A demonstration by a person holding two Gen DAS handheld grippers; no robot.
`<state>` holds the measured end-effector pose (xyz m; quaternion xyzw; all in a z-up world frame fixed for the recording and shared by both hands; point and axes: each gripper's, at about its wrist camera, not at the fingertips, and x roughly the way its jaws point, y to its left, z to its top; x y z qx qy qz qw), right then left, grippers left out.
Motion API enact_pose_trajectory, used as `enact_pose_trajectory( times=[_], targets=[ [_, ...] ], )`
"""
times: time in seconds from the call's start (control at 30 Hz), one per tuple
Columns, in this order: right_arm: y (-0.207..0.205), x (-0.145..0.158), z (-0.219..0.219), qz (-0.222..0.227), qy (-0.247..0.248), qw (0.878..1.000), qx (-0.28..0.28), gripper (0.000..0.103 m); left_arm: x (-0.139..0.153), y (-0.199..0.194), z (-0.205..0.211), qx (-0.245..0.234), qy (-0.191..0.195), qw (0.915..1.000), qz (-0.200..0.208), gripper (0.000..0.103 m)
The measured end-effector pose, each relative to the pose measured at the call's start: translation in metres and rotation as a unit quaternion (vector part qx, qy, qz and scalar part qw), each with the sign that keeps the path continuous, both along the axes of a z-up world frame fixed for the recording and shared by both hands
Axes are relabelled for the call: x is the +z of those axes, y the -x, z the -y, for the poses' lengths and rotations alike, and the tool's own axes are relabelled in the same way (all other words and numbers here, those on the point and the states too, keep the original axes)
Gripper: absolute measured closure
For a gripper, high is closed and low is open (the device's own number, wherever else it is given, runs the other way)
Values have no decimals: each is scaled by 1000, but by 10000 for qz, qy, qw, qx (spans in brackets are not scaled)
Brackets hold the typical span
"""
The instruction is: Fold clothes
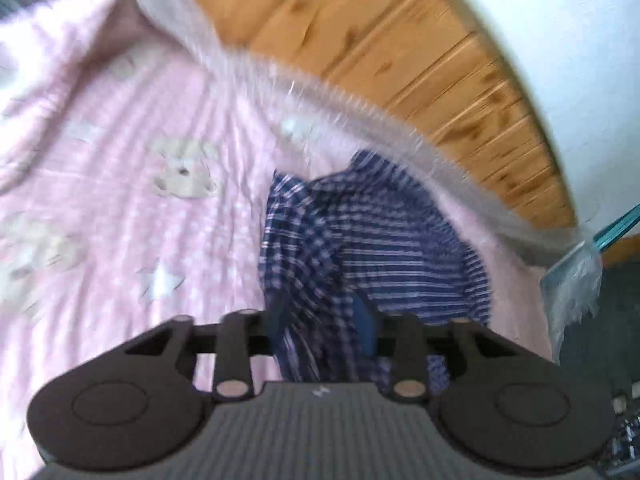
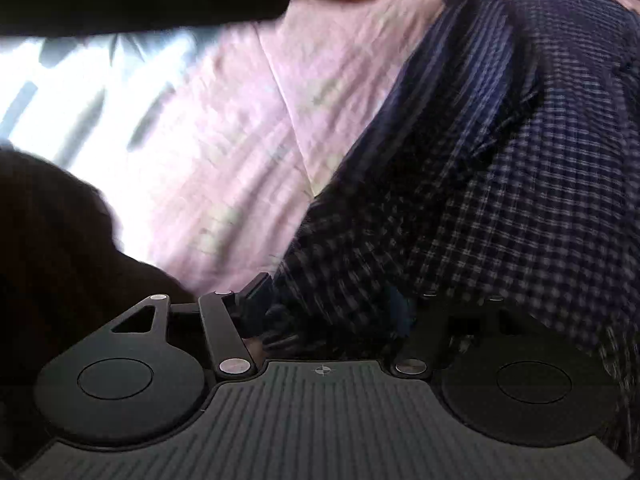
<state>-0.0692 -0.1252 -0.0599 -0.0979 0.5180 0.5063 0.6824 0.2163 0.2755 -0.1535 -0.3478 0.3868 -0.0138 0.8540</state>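
A pink bedsheet printed with pale animal and star shapes fills most of the left wrist view, and it shows again as a wrinkled pink field in the right wrist view. Along its far edge runs a fringed whitish border, with a wooden plank floor beyond it.

The navy checked shirt lies crumpled on the sheet near that border, directly ahead of the left gripper. A bunched fold of it rises into the gap between the left gripper's fingers, which are clamped on the cloth; a blue pad shows beside the fold.

In the right wrist view the same shirt covers the right half of the picture, draping down over the right gripper. Cloth is gathered right at its fingers, but the right-hand finger is buried under fabric and shadow, so whether it is pinching the shirt cannot be told.

Both views are motion-blurred. Dark shapes at the top and left of the right wrist view are too dim to identify.
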Motion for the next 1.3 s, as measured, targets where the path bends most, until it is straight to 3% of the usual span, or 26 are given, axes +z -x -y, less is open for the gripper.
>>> enact_pose_trajectory(
  times=[0.07,0.13,0.2,0.27,0.33,0.37,0.4,0.5,0.57,0.6,0.67,0.73,0.8,0.97,1.0,1.03,1.07,1.2,1.23,1.3],
  targets=[
    [-16,19,33,-24,-304,9977,-612,31,14,42,21,-241,234,9989,320,59],
    [-32,17,60,64,-408,9922,-1176,33,13,78,52,-626,386,9966,377,56],
    [-48,12,86,149,-475,9841,-1702,42,-3,108,93,-1056,402,9935,109,57],
    [-58,-24,95,122,-48,9844,-1755,52,-22,138,128,-1289,209,9909,-328,59],
    [-60,-53,101,66,454,9865,-1569,69,-29,165,152,-1150,-236,9907,-685,63],
    [-57,-52,106,173,429,9881,-1466,71,-30,179,161,-1026,-394,9908,-795,63],
    [-54,-42,116,247,274,9891,-1425,69,-24,195,165,-787,-421,9930,-770,61],
    [-56,-26,150,361,-100,9858,-1640,39,-6,247,175,-88,-473,9962,-721,52],
    [-59,-22,173,429,-288,9820,-1818,36,0,275,191,54,-522,9960,-724,52],
    [-60,-21,183,441,-362,9802,-1896,36,4,285,203,-33,-725,9948,-711,51],
    [-64,-31,190,248,-320,9803,-1933,36,11,295,234,-417,-1345,9877,-676,47],
    [-65,-38,191,217,-374,9825,-1810,36,10,289,268,-803,-2233,9683,-774,45],
    [-63,-45,188,192,-417,9847,-1682,36,-3,276,291,-975,-2810,9498,-969,47],
    [-57,-68,178,143,-472,9877,-1482,36,-22,256,306,-972,-3022,9414,-1143,59],
    [-57,-72,180,141,-509,9878,-1468,36,-22,254,306,-913,-2982,9431,-1150,78],
    [-57,-75,181,134,-550,9877,-1457,36,-17,254,302,-779,-2786,9506,-1126,89],
    [-58,-76,183,99,-611,9873,-1464,36,-12,254,298,-680,-2573,9580,-1069,93],
    [-62,-82,191,-43,-856,9851,-1492,37,12,255,295,-578,-1575,9842,-563,93],
    [-63,-82,193,-80,-915,9844,-1499,36,12,254,296,-584,-1456,9860,-570,91],
    [-64,-81,194,-171,-976,9837,-1497,34,-10,248,305,-696,-1759,9757,-1103,82]
  ],
)
